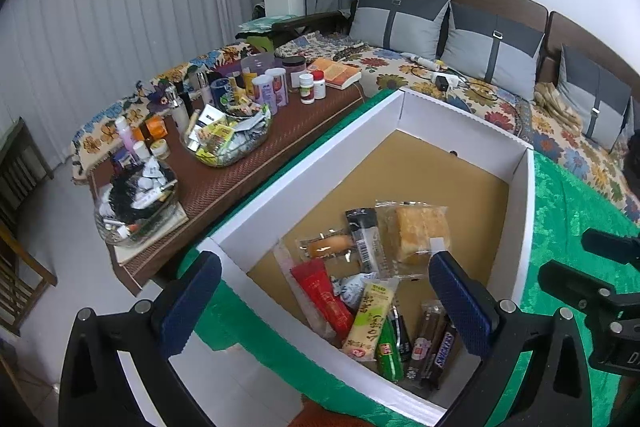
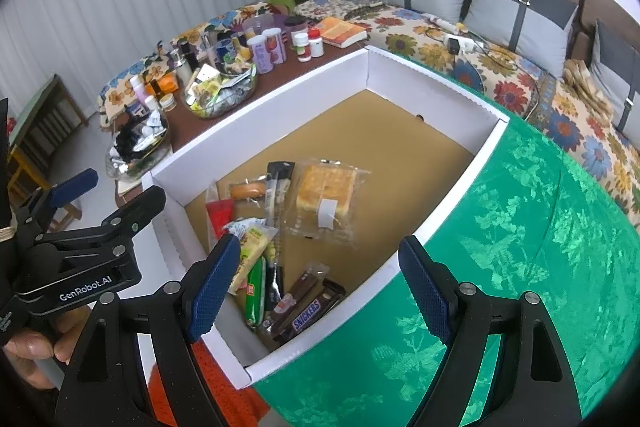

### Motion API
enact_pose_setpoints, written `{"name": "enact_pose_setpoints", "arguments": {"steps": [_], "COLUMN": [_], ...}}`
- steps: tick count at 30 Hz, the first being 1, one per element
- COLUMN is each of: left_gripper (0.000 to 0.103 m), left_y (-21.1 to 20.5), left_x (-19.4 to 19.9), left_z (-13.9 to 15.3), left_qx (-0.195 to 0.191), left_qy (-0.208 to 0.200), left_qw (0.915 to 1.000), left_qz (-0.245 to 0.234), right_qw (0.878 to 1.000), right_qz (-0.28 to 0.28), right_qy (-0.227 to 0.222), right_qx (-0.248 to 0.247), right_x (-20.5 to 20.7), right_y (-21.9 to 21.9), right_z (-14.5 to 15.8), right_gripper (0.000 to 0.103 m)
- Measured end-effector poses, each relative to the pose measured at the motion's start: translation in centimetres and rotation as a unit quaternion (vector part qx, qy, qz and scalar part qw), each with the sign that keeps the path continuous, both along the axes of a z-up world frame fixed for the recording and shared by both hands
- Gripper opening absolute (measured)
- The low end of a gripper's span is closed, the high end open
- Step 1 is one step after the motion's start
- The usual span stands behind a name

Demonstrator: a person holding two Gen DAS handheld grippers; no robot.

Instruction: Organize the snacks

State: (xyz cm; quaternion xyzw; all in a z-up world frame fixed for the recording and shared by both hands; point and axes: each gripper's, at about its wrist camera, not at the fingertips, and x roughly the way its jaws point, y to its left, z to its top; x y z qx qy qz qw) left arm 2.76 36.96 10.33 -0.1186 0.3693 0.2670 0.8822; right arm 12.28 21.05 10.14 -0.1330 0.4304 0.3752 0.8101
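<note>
While snacks [image 2: 280, 247] (mostly wrapped bars) crowd one corner, box [image 2: 432, 83] gapes.

Left tongs [image 1: 324, 301] wide apart above snacks [image 1: 372, 291] in box [image 1: 524, 227].

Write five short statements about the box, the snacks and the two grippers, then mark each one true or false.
1. The Snickers bar lies inside the white box. True.
2. The left gripper is shut on a snack. False: its jaws stand wide open and hold nothing.
3. The wrapped yellow cake sits on the green cloth outside the box. False: it lies on the box's brown floor.
4. The right gripper is open and empty. True.
5. The far half of the box floor is packed with snacks. False: the snacks are gathered at the near end, and the far part shows bare brown floor.
</note>
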Motion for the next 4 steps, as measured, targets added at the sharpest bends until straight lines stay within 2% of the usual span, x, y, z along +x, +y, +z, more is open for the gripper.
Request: {"name": "enact_pose_setpoints", "arguments": {"steps": [4], "left_gripper": [0.103], "left_y": [0.29], "left_x": [0.02], "left_z": [-0.24], "left_qx": [-0.014], "left_qy": [0.001], "left_qw": [0.9999], "left_qz": [0.006], "right_qw": [1.0], "right_qz": [0.0], "right_qy": [0.0], "right_qx": [0.0], "right_x": [-0.02], "right_y": [-0.03], "right_z": [0.07], "right_gripper": [0.084]}}
